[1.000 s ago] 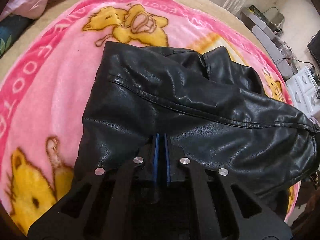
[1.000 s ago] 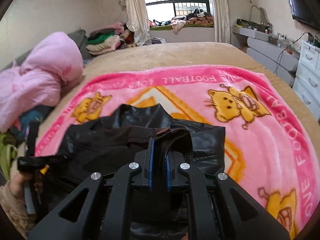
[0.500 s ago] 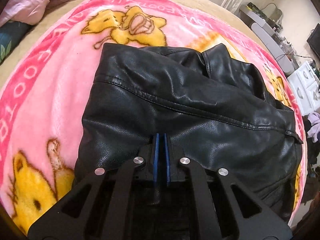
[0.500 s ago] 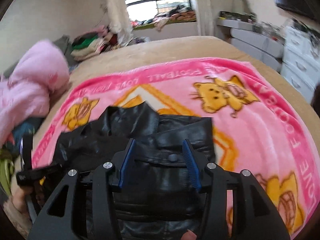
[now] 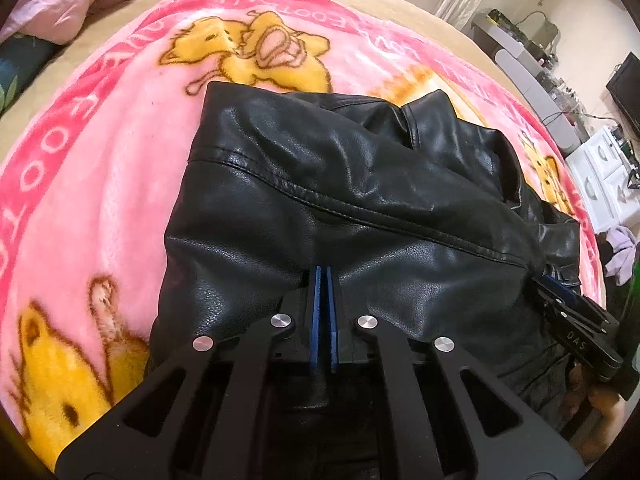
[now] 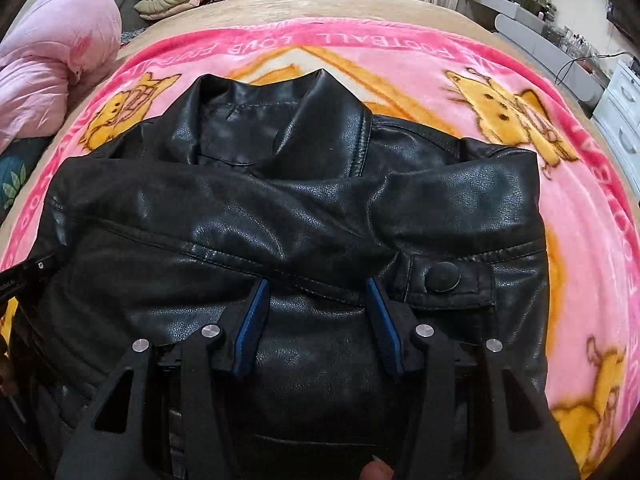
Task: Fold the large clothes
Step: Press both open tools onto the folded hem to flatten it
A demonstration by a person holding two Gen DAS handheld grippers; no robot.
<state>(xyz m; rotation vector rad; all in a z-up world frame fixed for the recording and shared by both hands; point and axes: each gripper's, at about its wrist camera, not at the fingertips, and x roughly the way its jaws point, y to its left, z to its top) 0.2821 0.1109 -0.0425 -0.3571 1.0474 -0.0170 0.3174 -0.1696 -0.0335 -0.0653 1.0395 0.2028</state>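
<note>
- The left gripper [image 5: 324, 276] has its blue pads pressed together, with the near edge of the black leather jacket [image 5: 340, 200] right at their tips.
- The right gripper [image 6: 316, 292] stands apart, having just opened, over a sleeve folded across the jacket.
- The jacket lies on a pink cartoon-print fleece blanket [image 6: 580, 208], collar pointing far, long axis running near to far.

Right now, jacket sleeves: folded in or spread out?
Folded in: both sleeves cross the black leather jacket front below the collar; none trail onto the pink blanket.
</note>
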